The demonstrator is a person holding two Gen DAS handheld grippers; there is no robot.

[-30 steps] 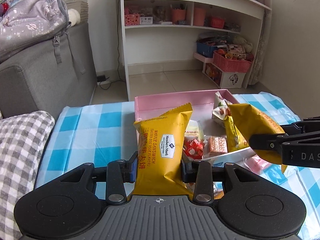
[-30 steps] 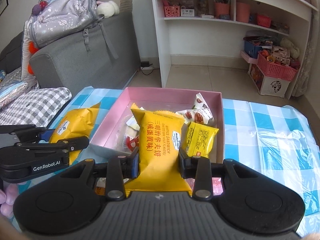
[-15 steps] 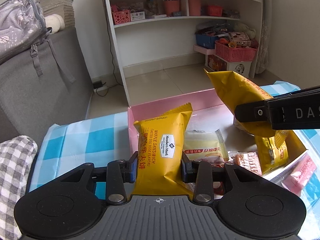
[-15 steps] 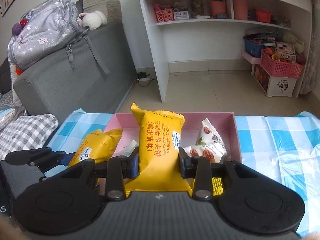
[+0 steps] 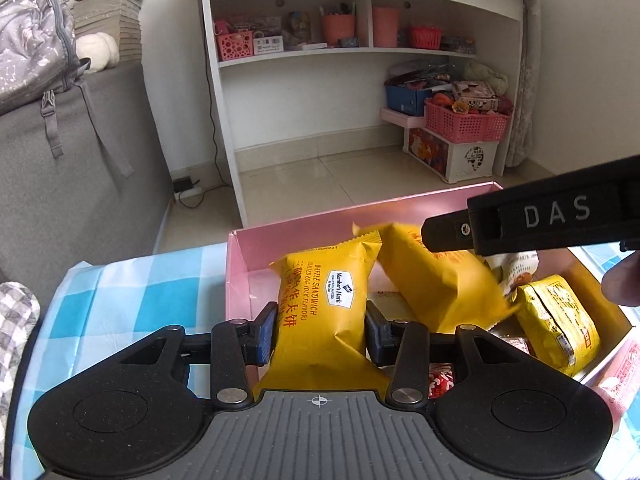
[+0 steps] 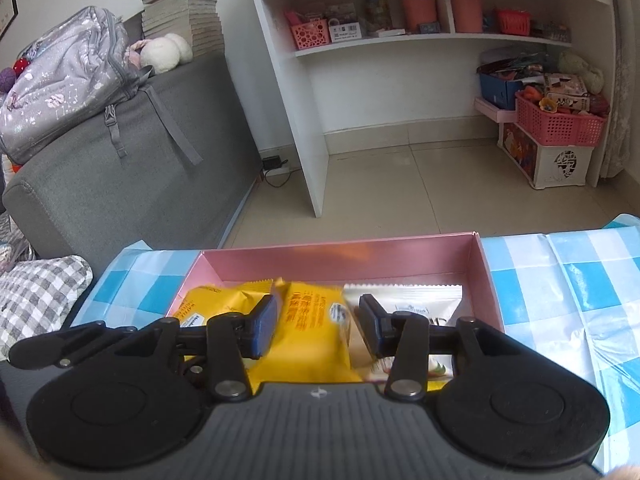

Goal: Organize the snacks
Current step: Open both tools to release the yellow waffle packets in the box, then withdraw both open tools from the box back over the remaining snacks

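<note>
Both tools, left tool (image 5: 320, 332) and right tool (image 6: 316, 326), have just been opening, dropping yellow waffle packets (image 5: 320, 308) into the pink box (image 5: 240, 264); next, withdraw clear.

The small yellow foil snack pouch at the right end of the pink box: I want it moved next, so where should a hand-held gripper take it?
Grip the small yellow foil snack pouch across its narrow width at mid-body, coming from above. It lies flat and slanted beside the pink cardboard box wall, so its long sides look easiest to reach from the top.
</note>
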